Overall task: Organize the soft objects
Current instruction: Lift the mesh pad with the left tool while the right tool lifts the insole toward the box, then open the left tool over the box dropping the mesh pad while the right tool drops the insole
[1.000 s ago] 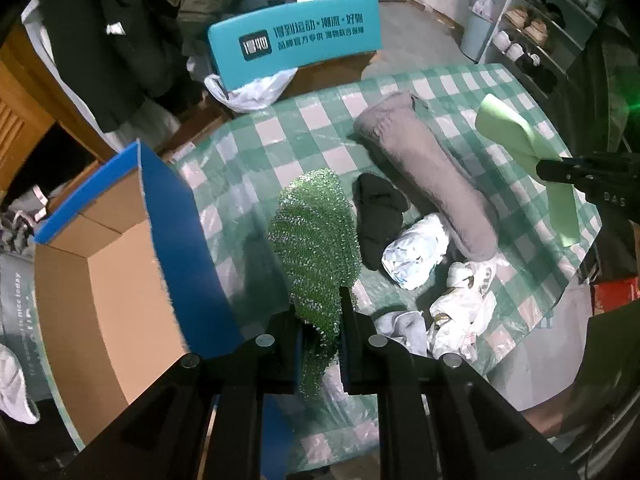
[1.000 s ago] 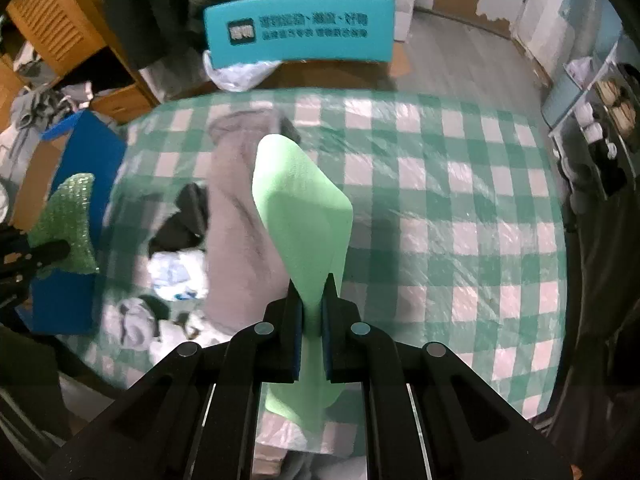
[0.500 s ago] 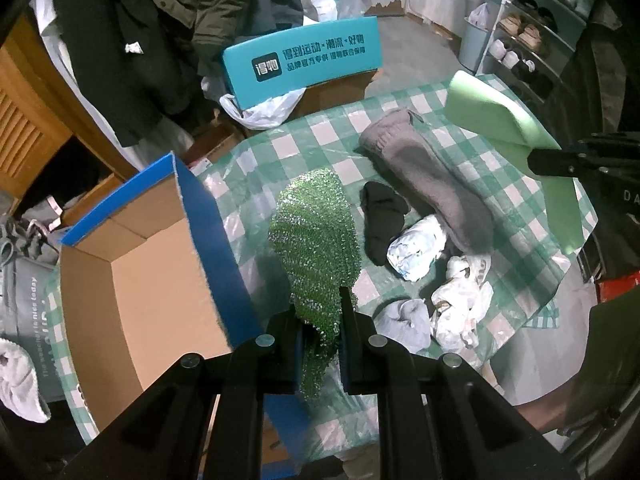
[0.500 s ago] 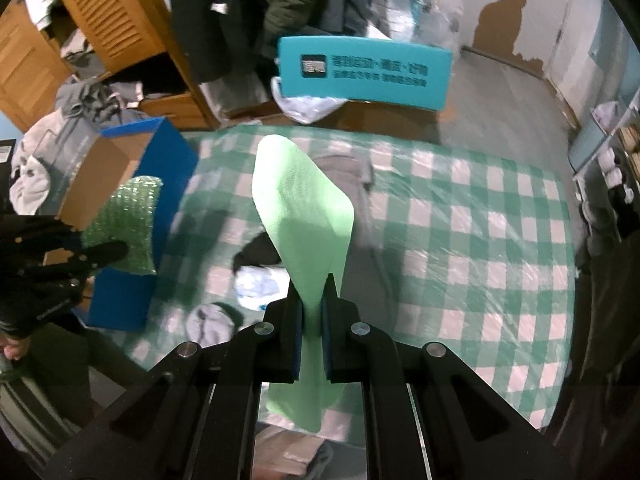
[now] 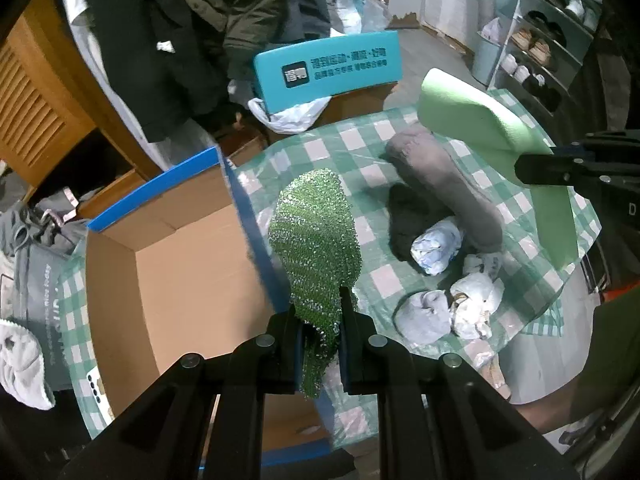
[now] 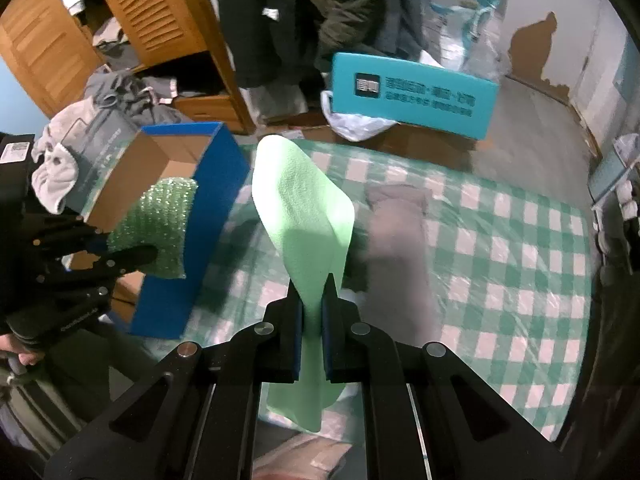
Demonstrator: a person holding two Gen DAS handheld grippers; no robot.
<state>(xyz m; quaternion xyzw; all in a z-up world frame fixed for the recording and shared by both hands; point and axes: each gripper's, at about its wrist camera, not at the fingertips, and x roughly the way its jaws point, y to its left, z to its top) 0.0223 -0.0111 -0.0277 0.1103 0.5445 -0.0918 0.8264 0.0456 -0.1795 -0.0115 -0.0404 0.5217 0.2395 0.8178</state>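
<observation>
My left gripper [image 5: 320, 316] is shut on a glittery dark-green cloth [image 5: 316, 240], held in the air beside the blue wall of an open cardboard box [image 5: 180, 264]. My right gripper [image 6: 313, 300] is shut on a pale-green fleece cloth [image 6: 304, 216], held above the checked table. Each gripper shows in the other's view: the left [image 6: 132, 256] with its cloth [image 6: 160, 220] by the box [image 6: 200, 200], the right [image 5: 532, 168] with its cloth [image 5: 480, 120]. On the table lie a grey roll [image 5: 444, 176], a black item [image 5: 408, 216] and several white and grey bundles [image 5: 436, 244].
The green-checked tablecloth [image 6: 500, 264] covers the table. A teal sign panel [image 5: 328, 68] and a white plastic bag [image 5: 292, 114] stand behind it. Dark coats [image 5: 200, 40] hang at the back, a wooden cabinet [image 6: 140, 8] to the left, a shoe shelf [image 5: 556, 40] to the right.
Both grippers have risen and drawn back with their cloths. The views now take in more of the box and the room. The right gripper has swung left, towards the box.
</observation>
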